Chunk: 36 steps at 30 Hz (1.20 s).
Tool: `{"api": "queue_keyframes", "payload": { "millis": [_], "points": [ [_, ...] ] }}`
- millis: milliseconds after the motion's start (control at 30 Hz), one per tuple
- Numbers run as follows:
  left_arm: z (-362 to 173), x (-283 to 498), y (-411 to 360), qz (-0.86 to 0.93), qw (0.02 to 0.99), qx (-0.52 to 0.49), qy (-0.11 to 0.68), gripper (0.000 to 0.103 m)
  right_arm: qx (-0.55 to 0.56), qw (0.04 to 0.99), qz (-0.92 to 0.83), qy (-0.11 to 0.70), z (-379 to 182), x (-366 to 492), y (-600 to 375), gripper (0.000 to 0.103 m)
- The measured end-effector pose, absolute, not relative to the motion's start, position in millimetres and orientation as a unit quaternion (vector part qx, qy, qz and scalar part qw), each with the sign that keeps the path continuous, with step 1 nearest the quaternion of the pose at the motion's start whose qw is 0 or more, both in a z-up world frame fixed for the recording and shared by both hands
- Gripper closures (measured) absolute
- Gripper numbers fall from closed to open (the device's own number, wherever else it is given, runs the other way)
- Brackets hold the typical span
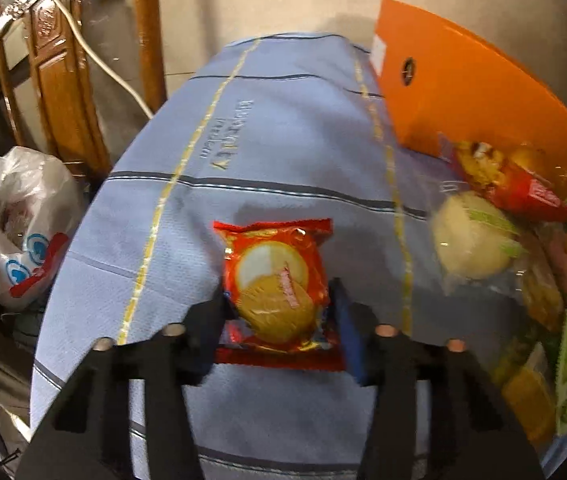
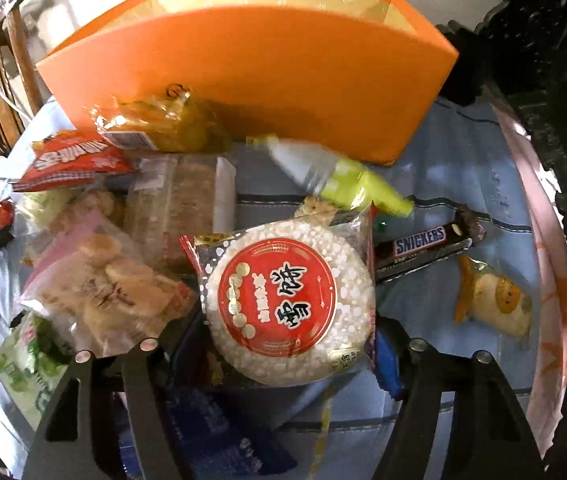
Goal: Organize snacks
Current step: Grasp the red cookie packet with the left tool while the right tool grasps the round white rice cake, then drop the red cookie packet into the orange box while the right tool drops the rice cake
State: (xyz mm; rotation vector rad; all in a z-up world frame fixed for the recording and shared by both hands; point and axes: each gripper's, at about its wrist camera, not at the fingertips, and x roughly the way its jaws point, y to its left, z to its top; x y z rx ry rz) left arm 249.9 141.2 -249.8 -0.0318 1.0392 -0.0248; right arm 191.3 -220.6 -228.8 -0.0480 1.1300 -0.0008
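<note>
My left gripper [image 1: 279, 304] is shut on a red biscuit packet [image 1: 279, 280], held over the blue tablecloth [image 1: 267, 128]. My right gripper [image 2: 291, 336] is shut on a round white rice cracker packet with a red label [image 2: 287, 308], held over the snack pile. An open orange box [image 2: 251, 76] stands at the back of the table; it also shows in the left wrist view [image 1: 475, 96] at the right. Behind the cracker lie a Snickers bar [image 2: 423, 244] and a blurred white and green packet [image 2: 335, 176].
Loose snacks cover the table's left in the right wrist view: a pink bag of puffs [image 2: 99, 284], a red packet [image 2: 71, 160], a clear wafer pack [image 2: 179, 204], a green packet [image 2: 31, 364]. A fish-shaped snack [image 2: 495, 300] lies right. A white plastic bag [image 1: 19, 224] and wooden chair [image 1: 63, 80] stand left of the table.
</note>
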Motion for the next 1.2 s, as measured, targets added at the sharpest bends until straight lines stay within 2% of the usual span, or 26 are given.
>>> {"api": "queue_keyframes", "payload": {
  "millis": [367,767,1000,1200],
  "points": [
    [-210.6,221.5,114.1,-0.086,0.877,-0.029,0.472,0.058,0.028,0.879,0.002,0.475,-171.5,153.2,-238.7,0.032],
    [-138.3,202.1,85.6,-0.137,0.897,-0.03,0.42,0.057,0.069,0.905,0.018,0.419,-114.8,127.5,-252.5,0.032],
    [-86.7,218.0,51.0,-0.169,0.907,-0.014,0.385,0.057,0.083,0.929,0.023,0.359,-51.5,140.3,-259.9,0.032],
    [-34.0,267.1,19.7,-0.189,0.917,-0.014,0.351,0.057,0.098,0.942,0.03,0.32,-1.0,176.2,-263.9,0.032]
  ]
}}
